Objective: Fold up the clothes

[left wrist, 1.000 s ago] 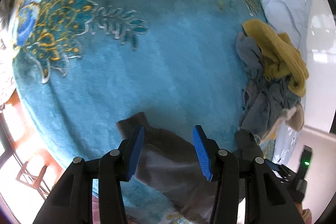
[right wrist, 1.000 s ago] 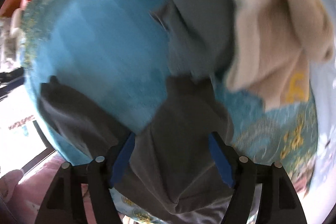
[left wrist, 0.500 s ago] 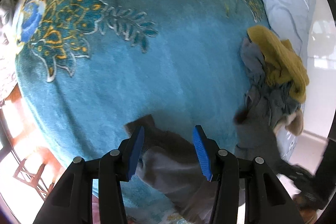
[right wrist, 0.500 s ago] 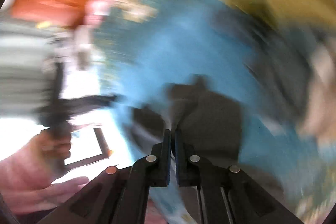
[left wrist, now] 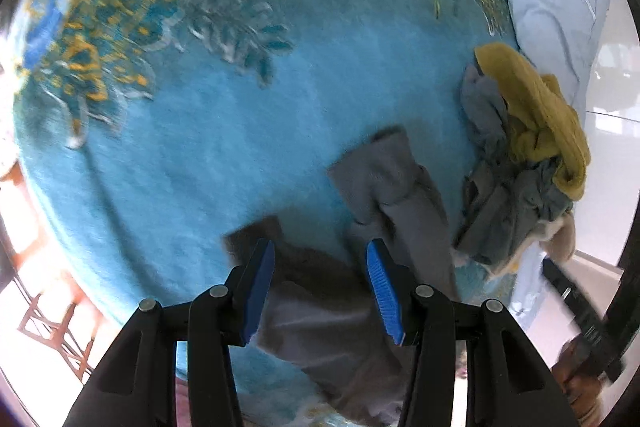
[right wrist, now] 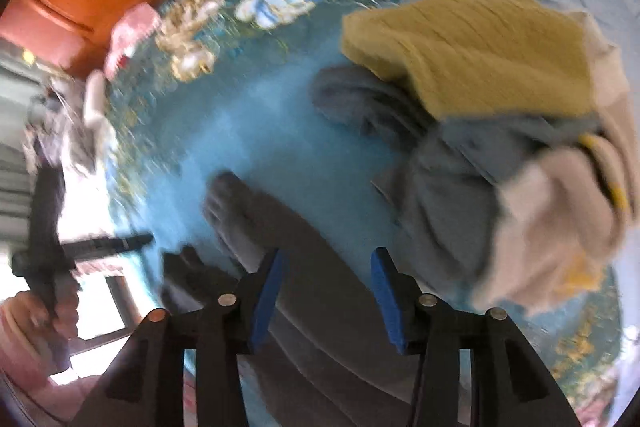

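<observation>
Garment position governs the next grasp. Grey garment lies on the teal floral blanket of the bed, partly spread, with two limbs forking away from a wider body near the bed edge. One limb runs forward and slightly right of the left gripper; the other, shorter end lies just ahead of its left finger. The wide body sits directly under and between the left fingers, which stand apart and grip nothing.

In the right wrist view the same grey garment runs as a long band from beneath the right gripper forward and to the left. The right fingers are likewise spread, with the band passing below them; contact cannot be confirmed because of blur.

Pile of unfolded clothes, topped by a mustard knit, lies to the right, near the garment but apart from it.

Judgement: both grippers straddle the body end. The far limb tip is nearer the left gripper's line of reach; the right gripper is aligned with the band's long axis.
</observation>
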The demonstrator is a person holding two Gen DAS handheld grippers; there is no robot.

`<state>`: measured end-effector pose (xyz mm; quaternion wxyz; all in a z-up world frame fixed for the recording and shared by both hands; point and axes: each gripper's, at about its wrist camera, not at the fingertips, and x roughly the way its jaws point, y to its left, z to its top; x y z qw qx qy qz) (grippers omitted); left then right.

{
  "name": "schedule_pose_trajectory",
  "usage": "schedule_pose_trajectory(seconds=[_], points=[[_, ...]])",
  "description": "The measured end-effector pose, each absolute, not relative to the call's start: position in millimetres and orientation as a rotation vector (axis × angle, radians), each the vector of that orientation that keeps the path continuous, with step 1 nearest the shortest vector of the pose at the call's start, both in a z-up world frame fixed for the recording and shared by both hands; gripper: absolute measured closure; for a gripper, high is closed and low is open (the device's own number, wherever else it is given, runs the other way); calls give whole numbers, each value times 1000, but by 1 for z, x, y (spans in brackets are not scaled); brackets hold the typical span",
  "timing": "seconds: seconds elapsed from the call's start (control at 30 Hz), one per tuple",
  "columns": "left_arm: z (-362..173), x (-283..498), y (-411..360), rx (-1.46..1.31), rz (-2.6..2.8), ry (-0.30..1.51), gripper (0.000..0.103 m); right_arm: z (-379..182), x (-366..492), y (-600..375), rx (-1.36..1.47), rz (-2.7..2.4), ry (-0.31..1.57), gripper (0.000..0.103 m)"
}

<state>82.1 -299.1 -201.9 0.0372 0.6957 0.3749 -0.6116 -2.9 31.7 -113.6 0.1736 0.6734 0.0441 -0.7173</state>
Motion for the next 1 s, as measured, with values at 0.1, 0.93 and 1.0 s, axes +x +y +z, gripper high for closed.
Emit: schedule_pose_trajectory(seconds=[0.1,0.93,1.0], points=[[-210,68,-280,2183,-1860,1202,54,-106,22,61,1958,-2075,76,51],[-247,-54,-162,2301,-1866,1090,100,-108,251,305,2323,-2420,-1238,50],[-249,-48,-168,2305,-1827,1120,96,-115,261,325,2295,-2427,-1419,49]])
